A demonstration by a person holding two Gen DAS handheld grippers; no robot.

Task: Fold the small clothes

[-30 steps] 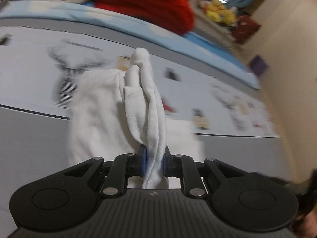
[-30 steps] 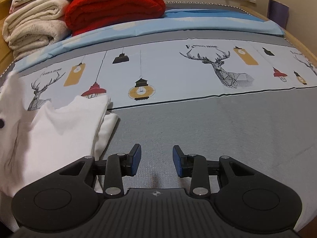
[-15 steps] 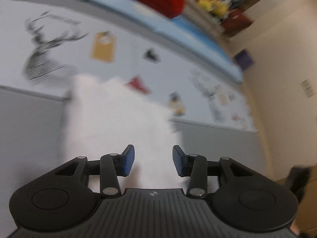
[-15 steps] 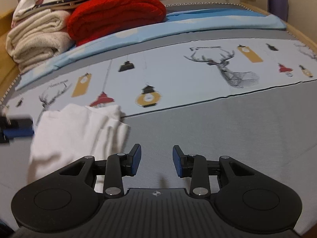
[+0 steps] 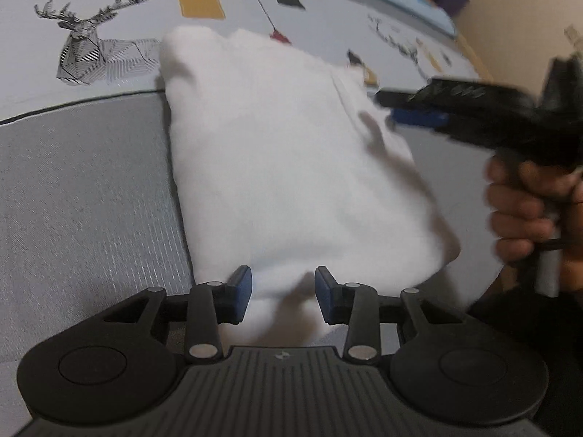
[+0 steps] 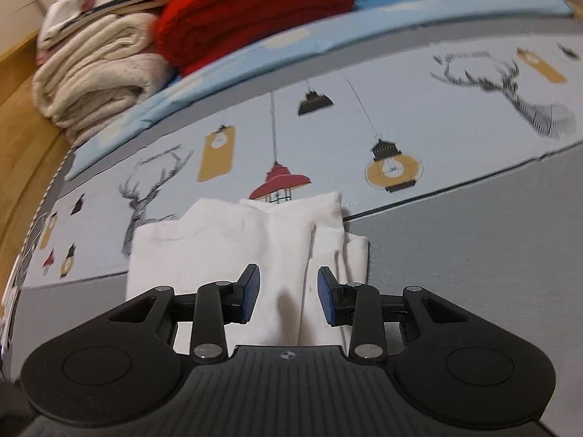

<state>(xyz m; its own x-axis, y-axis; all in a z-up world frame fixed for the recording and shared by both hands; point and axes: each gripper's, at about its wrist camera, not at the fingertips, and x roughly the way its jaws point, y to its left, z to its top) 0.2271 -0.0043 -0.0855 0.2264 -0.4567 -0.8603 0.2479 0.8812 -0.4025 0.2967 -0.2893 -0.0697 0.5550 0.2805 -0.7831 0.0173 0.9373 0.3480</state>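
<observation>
Left claw (image 5: 280, 293): jaws wide apart, gripping nothing, held over the near edge of the white garment (image 5: 288, 167). Right claw (image 6: 288, 293): jaws likewise wide and empty, poised over the same garment (image 6: 251, 244).

The garment lies folded on the bed (image 5: 80, 196), straddling the dark line where the grey band of the bedcover meets the pale printed band (image 6: 364, 134) of deer and lamps.

Left wrist view only: the right claw (image 5: 411, 109) seen from the side, blurred, above the garment's right edge, with the person's hand (image 5: 524, 207) around its handle. The garment reads here as one smooth slab; its layers cannot be made out.

Right wrist view only: stepped layers and a seam along the garment's right side, and, at the bed's far left corner, a folded red blanket (image 6: 255, 14) beside a stack of cream towels (image 6: 98, 76).

No containers seen. The garment's near edge is hidden behind each claw's body, and the pile above the towels is cut off by the frame.
</observation>
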